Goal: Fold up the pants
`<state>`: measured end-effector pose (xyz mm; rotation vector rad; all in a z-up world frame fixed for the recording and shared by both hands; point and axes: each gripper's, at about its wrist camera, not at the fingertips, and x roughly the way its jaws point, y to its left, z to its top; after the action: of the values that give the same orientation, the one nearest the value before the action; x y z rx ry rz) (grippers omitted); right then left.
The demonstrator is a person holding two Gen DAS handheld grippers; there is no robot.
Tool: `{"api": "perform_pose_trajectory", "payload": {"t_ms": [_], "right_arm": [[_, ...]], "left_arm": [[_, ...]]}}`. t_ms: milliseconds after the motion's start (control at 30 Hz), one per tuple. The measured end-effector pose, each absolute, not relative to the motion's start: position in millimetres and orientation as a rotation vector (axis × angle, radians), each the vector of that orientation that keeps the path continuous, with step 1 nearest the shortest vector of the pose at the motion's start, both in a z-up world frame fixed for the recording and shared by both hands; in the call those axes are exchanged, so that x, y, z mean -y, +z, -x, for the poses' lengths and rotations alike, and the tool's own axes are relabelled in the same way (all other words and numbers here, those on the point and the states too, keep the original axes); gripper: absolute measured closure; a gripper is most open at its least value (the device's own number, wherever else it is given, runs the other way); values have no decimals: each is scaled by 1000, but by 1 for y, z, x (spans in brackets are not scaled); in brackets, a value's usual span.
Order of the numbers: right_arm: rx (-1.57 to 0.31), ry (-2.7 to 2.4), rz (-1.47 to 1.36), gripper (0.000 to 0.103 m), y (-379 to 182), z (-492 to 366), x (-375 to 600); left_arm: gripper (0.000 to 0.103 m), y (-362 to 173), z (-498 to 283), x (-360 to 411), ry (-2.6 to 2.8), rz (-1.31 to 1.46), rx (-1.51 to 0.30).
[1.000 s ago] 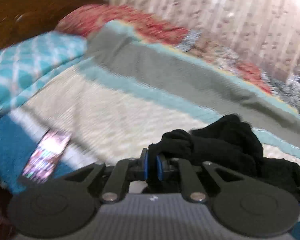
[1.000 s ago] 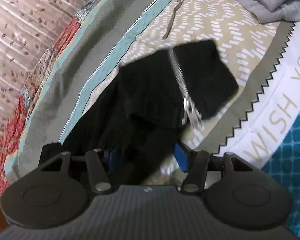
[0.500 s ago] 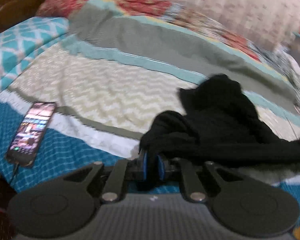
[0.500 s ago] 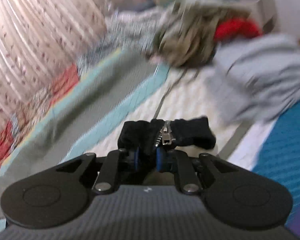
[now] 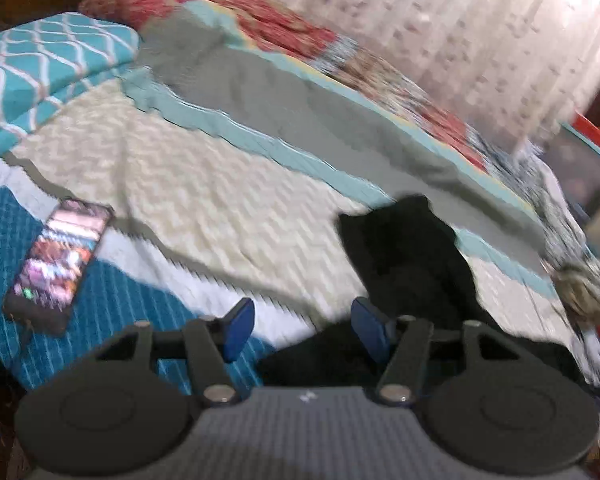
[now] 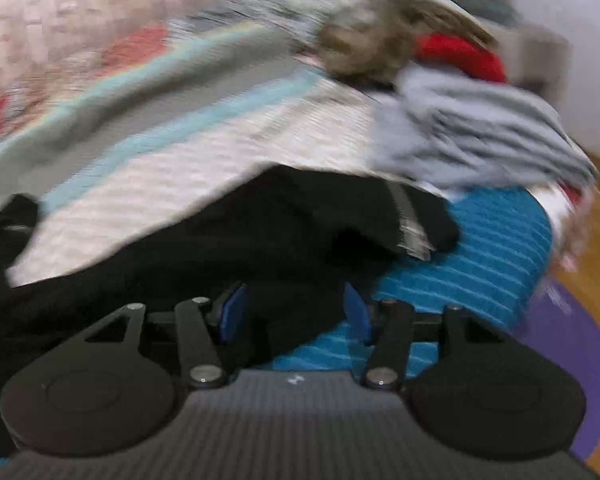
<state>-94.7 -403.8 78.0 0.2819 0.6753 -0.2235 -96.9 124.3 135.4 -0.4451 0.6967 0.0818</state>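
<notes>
The black pants (image 5: 412, 256) lie crumpled on the striped bedspread (image 5: 204, 200), to the right in the left wrist view. My left gripper (image 5: 304, 330) hovers at their near edge, its jaws opening. The blue pads (image 5: 238, 330) press on nothing, and only a fold of black cloth shows low by the right pad. In the right wrist view the pants (image 6: 260, 232) spread across the bed, their silver zipper (image 6: 412, 220) at the right end. My right gripper (image 6: 295, 315) is also opening, with loose black cloth lying between its pads, not pinched.
A lit phone (image 5: 60, 260) lies on the teal part of the cover at the left, and a teal patterned pillow (image 5: 40, 68) sits behind it. A heap of grey clothes (image 6: 480, 136), an olive garment (image 6: 372, 44) and red cloth (image 6: 460, 56) crowd the bed's far right. A purple mat (image 6: 560, 340) is on the floor.
Half a second ago both grippers were shut on the black cloth; now both stand apart and the pants rest on the bed. Both views have shifted, and the right one has rolled.
</notes>
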Motion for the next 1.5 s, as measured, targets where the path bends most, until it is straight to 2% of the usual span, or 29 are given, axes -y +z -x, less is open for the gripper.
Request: {"api": "perform_pose_trajectory", "payload": {"t_ms": [167, 333, 467, 667, 700, 733, 767, 800, 867, 967, 1167, 1233, 1333, 1367, 1467, 1500], "right_arm": [[-666, 52, -317, 47, 118, 34, 356], [-737, 273, -319, 46, 135, -68, 283], [-849, 325, -306, 36, 115, -161, 216], [-1055, 227, -314, 29, 47, -271, 142], [-1091, 212, -324, 34, 34, -281, 137], [-1113, 202, -340, 44, 23, -285, 138], [-1114, 174, -325, 68, 18, -287, 133], [-1099, 165, -296, 78, 21, -286, 131], [-1005, 206, -270, 87, 45, -277, 131], [-816, 284, -342, 87, 106, -255, 169], [-395, 220, -441, 87, 207, -173, 311], [-333, 111, -441, 87, 211, -146, 358], [-379, -112, -418, 86, 191, -123, 412], [-411, -189, -412, 80, 179, -116, 426], [-560, -426, -410, 51, 132, -104, 458], [-600, -477, -441, 51, 116, -96, 468]], "left_arm": [[51, 116, 25, -109, 61, 404, -701], [54, 71, -21, -59, -98, 416, -822], [55, 48, -13, -18, -193, 316, -866], [54, 44, -5, -13, -241, 250, -846], [54, 42, -1, -13, -244, 256, -843], [54, 40, 0, -13, -247, 265, -842], [54, 40, 1, -12, -251, 274, -840], [53, 40, -1, -15, -256, 283, -842], [53, 41, -3, -20, -270, 307, -841], [49, 44, -3, -33, -302, 362, -830], [41, 62, 13, -60, -312, 441, -746], [41, 66, 13, -67, -282, 442, -735], [41, 73, 16, -77, -236, 452, -724], [41, 77, 16, -81, -225, 462, -724], [41, 87, 2, -85, -199, 443, -718], [41, 92, -3, -83, -192, 422, -717]]}}
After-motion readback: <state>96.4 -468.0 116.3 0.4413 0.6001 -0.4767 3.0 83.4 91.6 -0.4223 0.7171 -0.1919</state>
